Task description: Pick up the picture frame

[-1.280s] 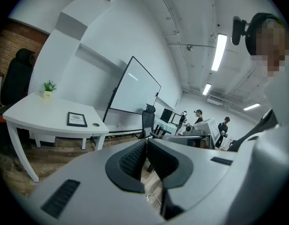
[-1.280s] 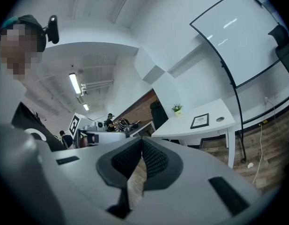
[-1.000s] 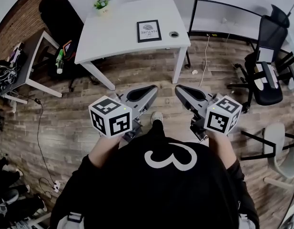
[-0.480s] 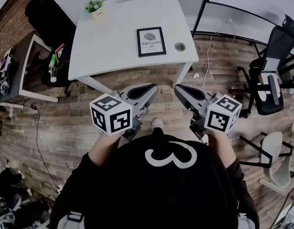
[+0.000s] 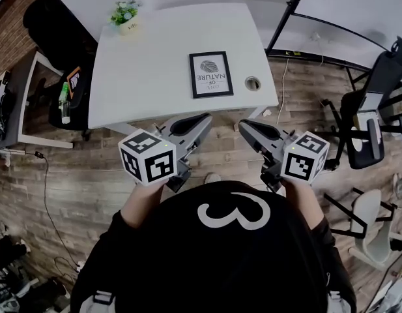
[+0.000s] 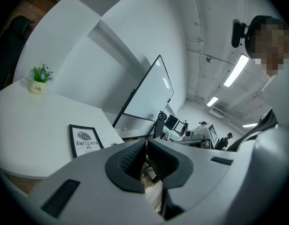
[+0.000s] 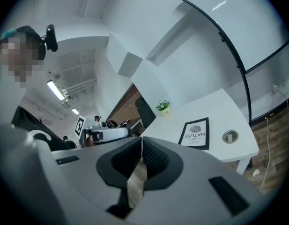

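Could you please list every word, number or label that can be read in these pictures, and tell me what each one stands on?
"OF NATURE": on the print in the picture frame, which lies flat on the white table; a smaller line next to it is too faint to read.
"3": a large white numeral on the back of the person's black top.
Label on the plant pot: too small to read.

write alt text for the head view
Seen from above, a person holds a left tool and right tool, both shut and empty, pointed at a white table just ahead. A black picture frame lies flat on it, untouched, with a potted plant at the far corner.
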A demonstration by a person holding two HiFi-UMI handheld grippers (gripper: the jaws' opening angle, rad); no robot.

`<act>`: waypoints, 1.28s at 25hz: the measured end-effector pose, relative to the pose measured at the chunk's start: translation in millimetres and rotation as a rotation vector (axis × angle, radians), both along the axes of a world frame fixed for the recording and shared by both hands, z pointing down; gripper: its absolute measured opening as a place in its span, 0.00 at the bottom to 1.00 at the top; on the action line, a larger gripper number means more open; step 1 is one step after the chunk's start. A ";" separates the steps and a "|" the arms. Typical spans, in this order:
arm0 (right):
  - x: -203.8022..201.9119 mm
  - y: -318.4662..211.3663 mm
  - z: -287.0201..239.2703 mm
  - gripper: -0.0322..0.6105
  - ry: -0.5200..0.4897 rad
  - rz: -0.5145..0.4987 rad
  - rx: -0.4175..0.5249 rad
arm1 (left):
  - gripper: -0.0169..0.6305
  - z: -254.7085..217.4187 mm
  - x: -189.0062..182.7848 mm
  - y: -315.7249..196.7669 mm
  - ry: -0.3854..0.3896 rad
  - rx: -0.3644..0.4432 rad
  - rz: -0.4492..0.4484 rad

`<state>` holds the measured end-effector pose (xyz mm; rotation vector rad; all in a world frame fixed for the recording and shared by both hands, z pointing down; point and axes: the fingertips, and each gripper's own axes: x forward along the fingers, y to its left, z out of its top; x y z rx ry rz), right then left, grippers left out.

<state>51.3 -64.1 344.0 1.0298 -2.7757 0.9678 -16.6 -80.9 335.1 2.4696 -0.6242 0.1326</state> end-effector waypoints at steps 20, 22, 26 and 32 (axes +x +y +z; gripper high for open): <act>-3.0 -46.0 10.1 0.09 0.030 -0.016 -0.029 | 0.07 14.1 -5.6 -31.2 -0.011 -0.009 0.002; -4.4 -56.1 10.3 0.09 0.029 -0.027 -0.028 | 0.07 13.9 -7.8 -37.9 -0.016 -0.007 -0.008; -13.2 -73.0 10.7 0.09 0.020 -0.055 -0.028 | 0.07 16.6 -18.3 -52.5 -0.029 -0.020 -0.043; -12.3 -107.5 11.0 0.09 0.023 -0.075 -0.025 | 0.07 19.7 -25.6 -89.0 -0.041 -0.037 -0.091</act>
